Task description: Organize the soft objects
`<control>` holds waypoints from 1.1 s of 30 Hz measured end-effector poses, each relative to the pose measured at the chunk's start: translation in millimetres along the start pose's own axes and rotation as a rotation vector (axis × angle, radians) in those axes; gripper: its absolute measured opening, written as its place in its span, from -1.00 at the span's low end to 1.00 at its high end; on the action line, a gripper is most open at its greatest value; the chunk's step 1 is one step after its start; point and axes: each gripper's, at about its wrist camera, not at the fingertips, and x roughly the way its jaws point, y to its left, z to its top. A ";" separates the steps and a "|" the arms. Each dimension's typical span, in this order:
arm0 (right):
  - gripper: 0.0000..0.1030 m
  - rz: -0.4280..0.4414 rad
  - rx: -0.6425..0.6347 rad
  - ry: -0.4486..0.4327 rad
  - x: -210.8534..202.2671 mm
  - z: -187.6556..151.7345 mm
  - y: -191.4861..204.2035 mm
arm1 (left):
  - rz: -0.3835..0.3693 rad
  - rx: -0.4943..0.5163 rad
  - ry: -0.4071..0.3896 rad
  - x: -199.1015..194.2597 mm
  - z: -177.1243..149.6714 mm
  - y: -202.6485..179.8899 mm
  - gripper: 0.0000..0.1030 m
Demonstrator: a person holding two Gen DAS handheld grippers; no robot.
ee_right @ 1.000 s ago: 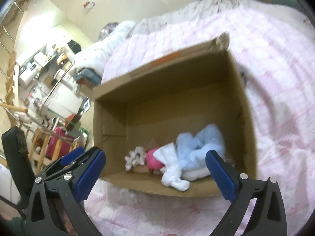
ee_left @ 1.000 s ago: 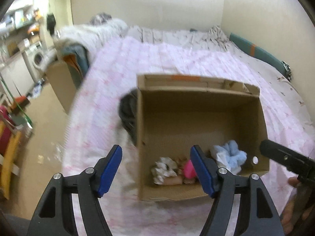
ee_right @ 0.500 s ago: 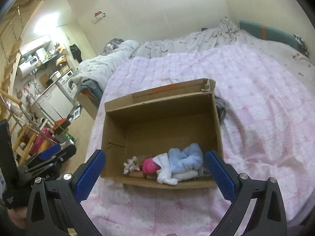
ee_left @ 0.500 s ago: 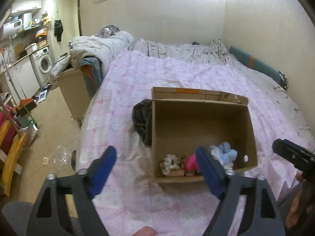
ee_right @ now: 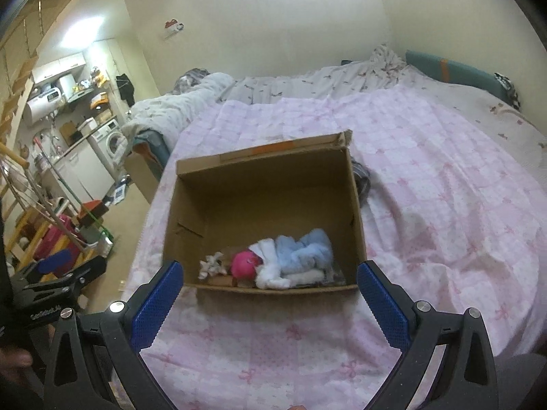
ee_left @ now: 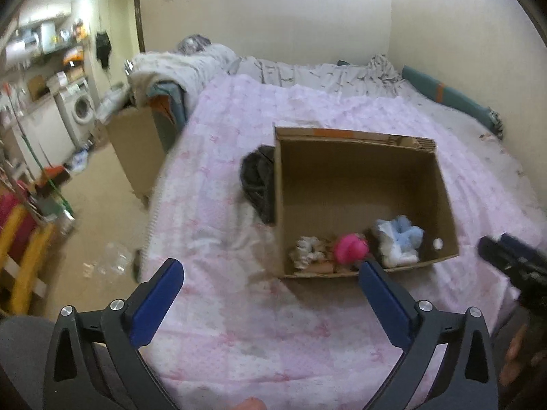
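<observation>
An open cardboard box (ee_left: 355,174) (ee_right: 273,184) stands on the pink quilted bed. Along its near wall lie a light blue and white fluffy cloth (ee_left: 398,239) (ee_right: 301,256), a pink soft ball (ee_left: 350,247) (ee_right: 244,263) and a small whitish ruffled piece (ee_left: 306,247) (ee_right: 212,263). My left gripper (ee_left: 270,283) is open and empty, held back above the bed's near edge, left of the box front. My right gripper (ee_right: 270,283) is open and empty, in front of the box.
A dark garment (ee_left: 256,181) lies on the bed against the box's left side. A second cardboard box (ee_left: 136,150) stands on the floor left of the bed under a heap of bedding (ee_left: 177,68). Cluttered floor, a washing machine (ee_left: 80,111) and shelves are at far left.
Both grippers have pulled back and up from the box, which now looks smaller and farther. Both stay open and empty. The box contents have not moved.
</observation>
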 end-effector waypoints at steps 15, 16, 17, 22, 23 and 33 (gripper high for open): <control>1.00 -0.043 -0.009 0.034 17.8 -7.5 3.3 | 0.004 0.023 -0.014 4.3 -3.1 -13.6 0.99; 1.00 -0.047 -0.011 0.036 18.1 -7.9 3.7 | 0.003 0.022 -0.013 4.3 -3.1 -13.5 0.99; 1.00 -0.049 -0.013 0.038 18.4 -8.1 4.1 | 0.001 0.019 -0.012 4.5 -2.8 -13.0 0.99; 1.00 -0.059 -0.028 0.038 17.4 -9.5 6.7 | -0.003 0.009 -0.006 5.0 -2.9 -12.8 0.99; 1.00 -0.060 -0.029 0.039 17.8 -9.5 6.6 | -0.003 0.009 -0.006 5.1 -2.9 -12.8 0.99; 1.00 -0.070 -0.041 0.043 19.0 -11.1 8.8 | -0.004 0.007 -0.004 5.8 -3.9 -12.4 0.99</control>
